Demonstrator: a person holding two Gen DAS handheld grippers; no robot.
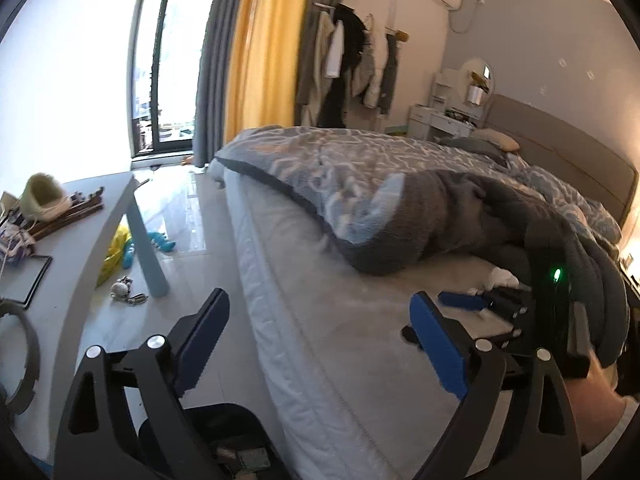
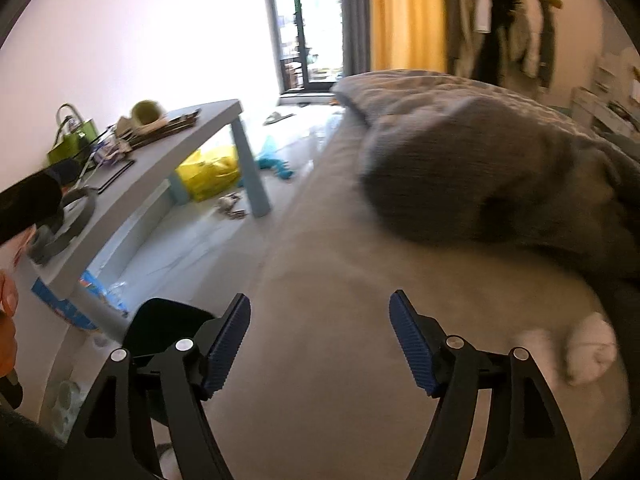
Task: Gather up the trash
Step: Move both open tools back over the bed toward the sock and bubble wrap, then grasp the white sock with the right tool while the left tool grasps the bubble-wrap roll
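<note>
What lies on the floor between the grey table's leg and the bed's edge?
In the left wrist view, between the table leg and the bed, only a blue toy lies on otherwise bare floor.

Grey blanket motion-blurred, edge-cropped

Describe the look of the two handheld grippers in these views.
Both the left gripper and the right gripper have black angular frames, silver round pivot bolts and blue ribbed pads on the fingers. In the left wrist view, the right gripper's black body shows a small green light.
</note>
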